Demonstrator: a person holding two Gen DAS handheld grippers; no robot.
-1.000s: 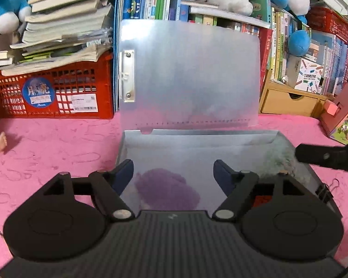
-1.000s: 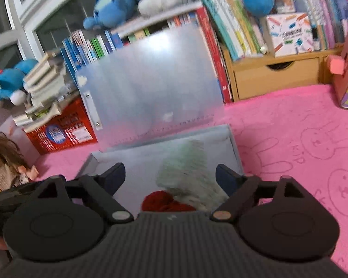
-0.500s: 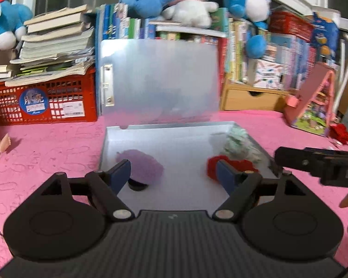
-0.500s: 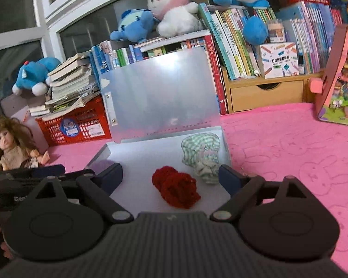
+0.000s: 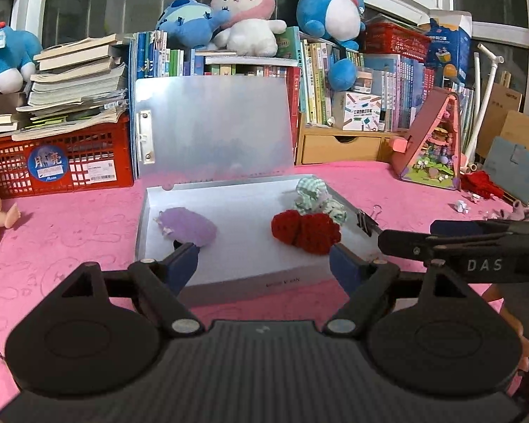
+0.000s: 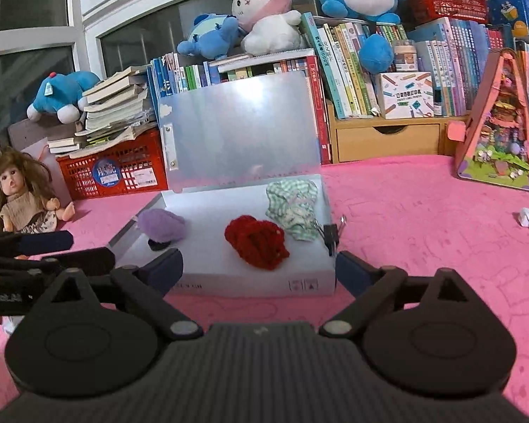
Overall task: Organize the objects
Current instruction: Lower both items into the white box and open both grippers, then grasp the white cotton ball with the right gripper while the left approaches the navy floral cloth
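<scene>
An open translucent box lies on the pink cloth, its lid propped upright against the books. Inside are a purple knitted piece, a red knitted piece and a green checked cloth piece. A black binder clip sits on the box's right edge. My left gripper is open just short of the box front, with nothing between its fingers. My right gripper, jaws opening and empty, faces the same box. It also shows in the left wrist view, right gripper.
A red crate under stacked books stands at the back left, with a doll beside it. A wooden drawer unit and a pink toy house stand at the back right. Red yarn and a white paper scrap lie at the right.
Both grippers have drawn back from the box, so its front wall and all three pieces inside now show. Nothing was picked up.
</scene>
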